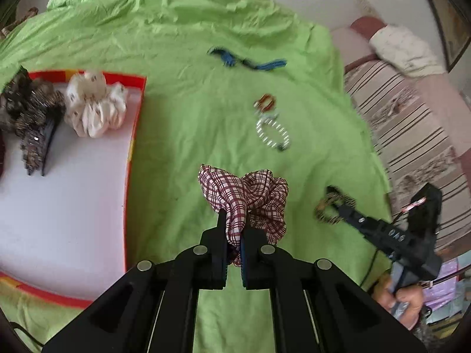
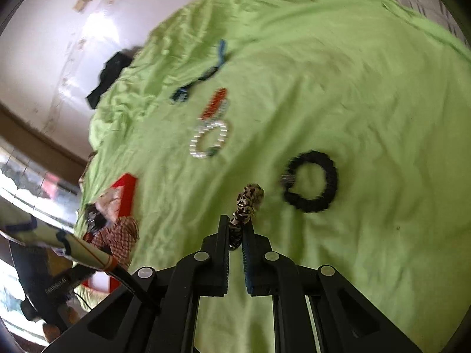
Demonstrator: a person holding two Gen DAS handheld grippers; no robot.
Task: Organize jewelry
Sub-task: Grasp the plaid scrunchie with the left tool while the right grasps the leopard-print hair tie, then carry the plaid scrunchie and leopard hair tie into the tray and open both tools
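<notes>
While you hold one piece in each gripper, the sorting looks roughly half done; here is how it stands.

Left gripper (image 1: 234, 229): your fingers are clenched on the plaid scrunchie (image 1: 250, 197), which hangs above the green sheet (image 1: 182, 111), just right of the tray and not yet over it.

Right gripper (image 2: 238, 229): its fingers are pinched on the leopard-print hair tie (image 2: 245, 209); in the left view it shows low at the right, near the sheet's edge.

Tray (image 1: 135, 135): the red-rimmed white tray already holds a white scrunchie (image 1: 95, 108) and a dark sequinned hair clip (image 1: 32, 120), touching each other at its far end. Much of the white floor is bare, so you have room for more.

Done, as I judge it: those two pieces in the tray, plus the two now lifted and ready to go in.

Left on the sheet: the pearl bracelet (image 2: 209, 139), the red-and-silver bracelet (image 2: 216, 106) touching it on the far side, the blue cord (image 1: 247, 60) farther back, and the black scrunchie (image 2: 310, 181) just beside your right gripper.

Unclear: the left edge of the tray is cut off in the left view, so you cannot tell whether more lies there.

Next, as a judgement: carry the plaid scrunchie leftward over the tray, then bring the leopard tie across.
</notes>
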